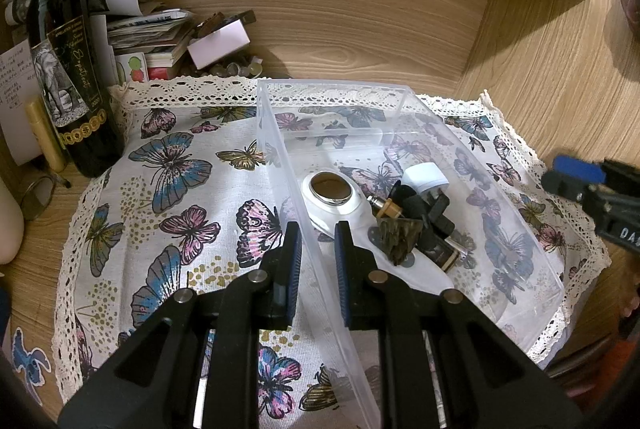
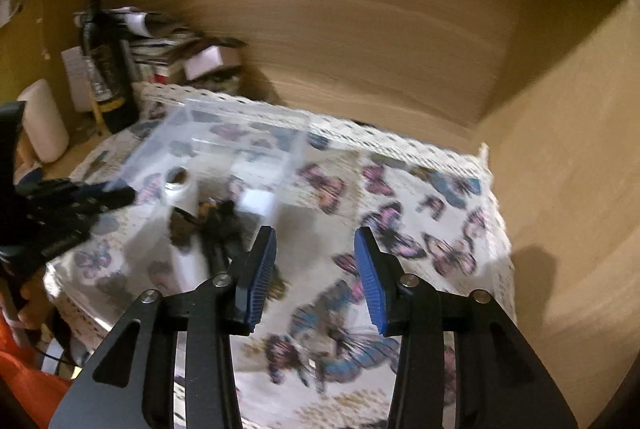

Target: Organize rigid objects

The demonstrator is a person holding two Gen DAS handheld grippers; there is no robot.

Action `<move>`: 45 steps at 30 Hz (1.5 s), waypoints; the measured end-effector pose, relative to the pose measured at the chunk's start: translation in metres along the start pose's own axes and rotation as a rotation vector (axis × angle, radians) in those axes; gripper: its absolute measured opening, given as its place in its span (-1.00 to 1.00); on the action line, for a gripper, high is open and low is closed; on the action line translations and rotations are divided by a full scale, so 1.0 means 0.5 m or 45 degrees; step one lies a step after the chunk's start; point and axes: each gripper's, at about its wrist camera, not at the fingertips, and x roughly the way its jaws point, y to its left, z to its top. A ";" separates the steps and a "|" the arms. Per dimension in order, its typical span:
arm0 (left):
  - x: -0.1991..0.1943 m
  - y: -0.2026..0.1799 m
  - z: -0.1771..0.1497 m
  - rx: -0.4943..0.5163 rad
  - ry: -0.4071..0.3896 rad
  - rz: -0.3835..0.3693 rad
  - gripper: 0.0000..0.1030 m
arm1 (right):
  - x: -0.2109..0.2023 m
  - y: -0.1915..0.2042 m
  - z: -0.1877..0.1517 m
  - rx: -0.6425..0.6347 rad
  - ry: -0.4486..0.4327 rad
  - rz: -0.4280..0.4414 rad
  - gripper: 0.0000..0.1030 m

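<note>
My left claw (image 1: 318, 241) straddles the near-left wall of the bin (image 1: 280, 149), which sits on the cloth (image 1: 180, 189) on the table (image 1: 540, 69). Small objects (image 1: 400, 213) lie inside. A bottle (image 1: 68, 69) stands left, papers (image 1: 140, 25) behind.

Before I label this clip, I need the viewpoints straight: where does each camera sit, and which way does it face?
Left wrist: rides the left gripper, facing the shelf's back wall; its fingers straddle the clear plastic bin's near wall; the right gripper shows at the right edge.
Right wrist: rides the right gripper, open over the butterfly cloth, blurred; the left gripper shows at left.
Shared: bin, cloth, wine bottle.
</note>
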 end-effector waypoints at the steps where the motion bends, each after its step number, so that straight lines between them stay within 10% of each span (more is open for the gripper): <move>1: 0.000 0.001 0.001 -0.001 0.000 0.000 -0.71 | 0.007 -0.008 -0.010 0.015 0.021 -0.006 -0.27; 18: -0.001 0.000 0.000 0.004 0.006 0.008 -0.71 | 0.106 -0.002 -0.137 0.070 0.289 0.067 -0.27; 27: -0.002 0.001 -0.001 0.008 0.004 0.010 -0.71 | 0.104 -0.001 -0.146 0.082 0.236 0.112 -0.57; 45: -0.003 0.002 -0.001 0.008 0.004 0.010 -0.71 | 0.022 -0.025 -0.083 0.125 0.012 0.038 -0.57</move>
